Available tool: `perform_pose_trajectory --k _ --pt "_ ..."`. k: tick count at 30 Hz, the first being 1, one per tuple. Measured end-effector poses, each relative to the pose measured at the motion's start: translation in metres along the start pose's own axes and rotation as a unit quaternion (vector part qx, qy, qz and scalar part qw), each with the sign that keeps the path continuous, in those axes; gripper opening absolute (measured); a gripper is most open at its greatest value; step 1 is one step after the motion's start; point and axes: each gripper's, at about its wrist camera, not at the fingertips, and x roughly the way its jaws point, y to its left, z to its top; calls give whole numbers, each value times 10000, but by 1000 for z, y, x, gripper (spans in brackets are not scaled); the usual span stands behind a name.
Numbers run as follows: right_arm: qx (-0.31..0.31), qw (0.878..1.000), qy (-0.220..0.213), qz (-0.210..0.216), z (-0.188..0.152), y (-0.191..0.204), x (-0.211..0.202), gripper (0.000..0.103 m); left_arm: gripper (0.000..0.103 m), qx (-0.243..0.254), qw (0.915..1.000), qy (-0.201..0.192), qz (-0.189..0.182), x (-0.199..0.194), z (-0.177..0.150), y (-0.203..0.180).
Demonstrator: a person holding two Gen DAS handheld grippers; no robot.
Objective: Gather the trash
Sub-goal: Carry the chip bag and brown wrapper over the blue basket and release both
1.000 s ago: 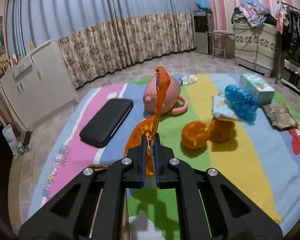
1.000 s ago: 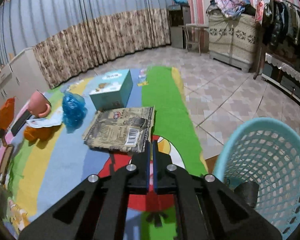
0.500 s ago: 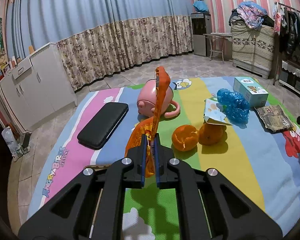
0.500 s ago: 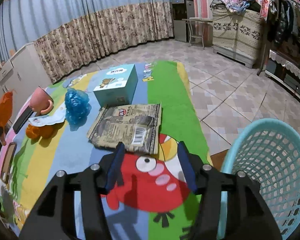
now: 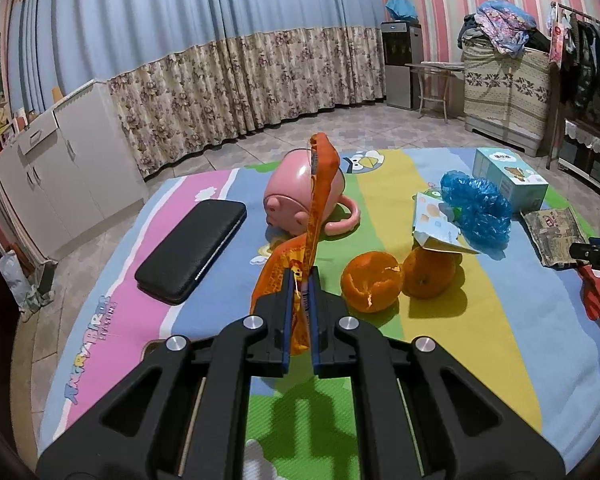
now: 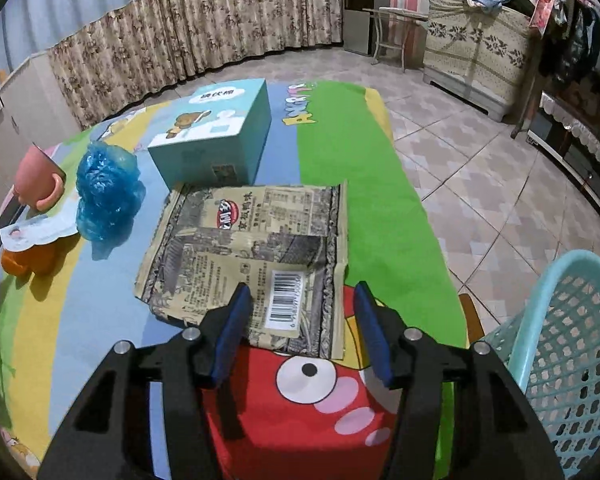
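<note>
My left gripper (image 5: 301, 280) is shut on an orange snack wrapper (image 5: 312, 216) that stands up between its fingers above the colourful mat. My right gripper (image 6: 302, 304) is open, its fingers just over the near edge of a flat beige snack bag (image 6: 256, 248) lying on the mat. That bag also shows in the left wrist view (image 5: 556, 236). A crumpled blue plastic bag (image 6: 104, 192) lies left of it. A light blue mesh basket (image 6: 568, 344) stands on the floor at the right.
On the mat lie a teal box (image 6: 220, 136), a pink mug on its side (image 5: 300, 196), two oranges (image 5: 374, 282) with a small printed packet (image 5: 436, 224) on them, and a black case (image 5: 192, 248). White cabinets (image 5: 48, 176) stand at the left.
My right gripper has opened from shut and moved forward to the beige bag. My left gripper has kept its hold on the orange wrapper and shifted a little.
</note>
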Motion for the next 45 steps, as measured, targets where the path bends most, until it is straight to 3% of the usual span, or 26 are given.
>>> perform_pose_trajectory --k 5,9,12,22,32,45 --pt "-30 9999 -44 -145 0 0 -2 31 5 -41 10000 10 -43 3 -1 0" --pt "-131 9992 -97 -363 0 2 -5 11 5 -33 10000 2 -44 3 -2 -1" --pt "-82 9994 -130 -299 -2 -3 -9 3 5 -42 10000 -15 -43 2 -2 -1" --pt "200 9975 -578 359 -31 -17 -62 3 5 -136 9999 -92 0 -11 -3 7" --pt "292 9923 -1132 402 -45 -35 -121 2 5 -1 9996 -282 -101 -38 3 -2" --pt "575 9832 -1638 558 -64 -61 -167 2 5 197 9977 -523 -371 -83 14 -33"
